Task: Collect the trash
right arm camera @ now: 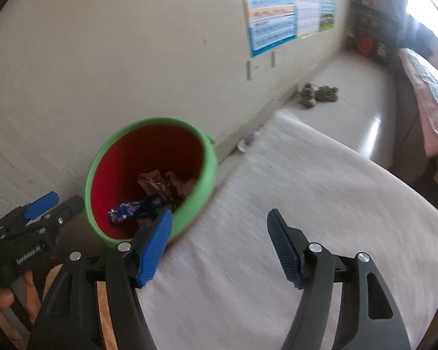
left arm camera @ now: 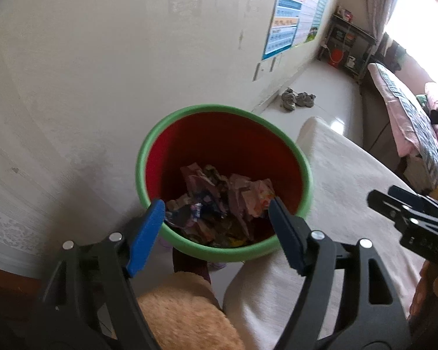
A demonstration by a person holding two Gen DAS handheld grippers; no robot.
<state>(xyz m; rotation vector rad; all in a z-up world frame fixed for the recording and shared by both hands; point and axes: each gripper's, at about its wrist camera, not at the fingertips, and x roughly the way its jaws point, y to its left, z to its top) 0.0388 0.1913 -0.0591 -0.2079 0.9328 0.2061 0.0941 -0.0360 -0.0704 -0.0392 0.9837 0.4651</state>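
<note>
Crumpled wrappers (left arm camera: 219, 204) sit heaped in the red bin (left arm camera: 305, 163), which stands against the wall beside the white table (right arm camera: 277, 233). Left gripper (left arm camera: 216, 213) hangs over the bin, spread wide, empty. Right gripper (right arm camera: 219, 221) gapes wide above the table, holding nothing.

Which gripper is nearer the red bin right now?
Left. The left gripper hangs open right over the red bin and its trash. The right gripper is open beside it, over the white cloth.
</note>
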